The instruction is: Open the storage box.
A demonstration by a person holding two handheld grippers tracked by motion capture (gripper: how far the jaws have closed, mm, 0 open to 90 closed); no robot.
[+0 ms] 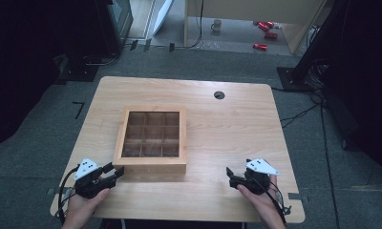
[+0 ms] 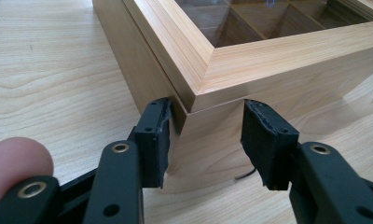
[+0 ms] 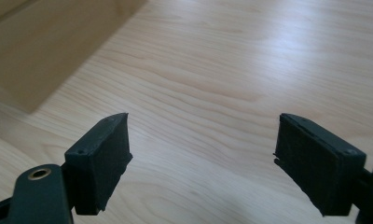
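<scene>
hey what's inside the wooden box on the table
The wooden box holds a three-by-three grid of dividers under a clear lid. The compartments look empty, though their floors are dim and partly shaded, so something small could go unseen.

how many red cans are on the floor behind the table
3, far floor beyond the table: red can upper, another below it, third nearest. More may be hidden.

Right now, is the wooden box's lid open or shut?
Shut: the wooden box has its glass-paned lid lying flush on the base.
</scene>
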